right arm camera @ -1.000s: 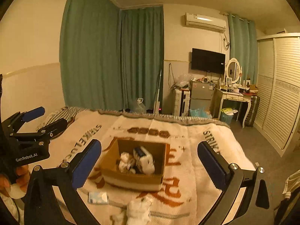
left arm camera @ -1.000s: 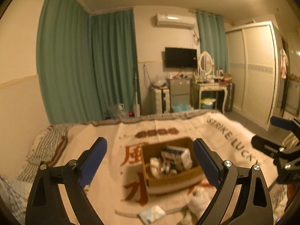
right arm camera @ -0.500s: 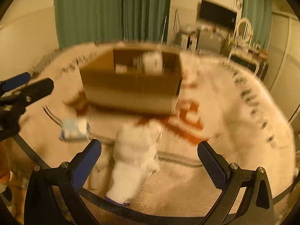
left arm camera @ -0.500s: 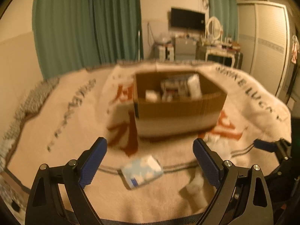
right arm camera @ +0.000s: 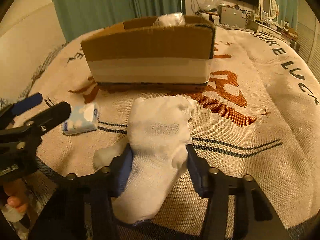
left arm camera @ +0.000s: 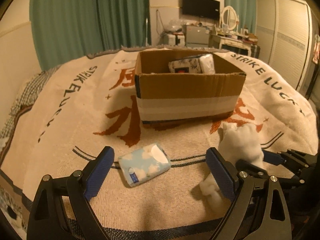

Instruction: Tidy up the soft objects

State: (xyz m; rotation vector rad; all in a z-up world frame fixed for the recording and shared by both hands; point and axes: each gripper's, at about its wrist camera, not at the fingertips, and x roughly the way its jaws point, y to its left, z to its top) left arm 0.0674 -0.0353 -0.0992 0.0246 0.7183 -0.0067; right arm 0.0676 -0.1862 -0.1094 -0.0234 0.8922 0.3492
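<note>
A cardboard box [left arm camera: 190, 92] stands on the bed blanket and holds soft packs [left arm camera: 192, 65]; it also shows in the right wrist view [right arm camera: 148, 56]. A light blue tissue pack [left arm camera: 144, 164] lies just ahead of my open, empty left gripper [left arm camera: 160, 170]; the right wrist view shows the pack [right arm camera: 82, 120] too. My right gripper [right arm camera: 158, 160] is shut on a bundle of white socks [right arm camera: 158, 138], resting on the blanket. In the left wrist view the socks [left arm camera: 240, 146] sit right of my left gripper, with the right gripper [left arm camera: 284, 160] behind them.
The cream blanket [left arm camera: 60, 120] with red characters and dark lettering covers the bed. Green curtains [left arm camera: 90, 20] hang behind. A dresser, TV and wardrobe [left arm camera: 290, 30] stand at the far right. A smaller white piece [right arm camera: 108, 154] lies left of the socks.
Both grippers dropped low toward the blanket's near edge. The right gripper closed around the white socks. The left gripper stayed open and came up to the tissue pack.
</note>
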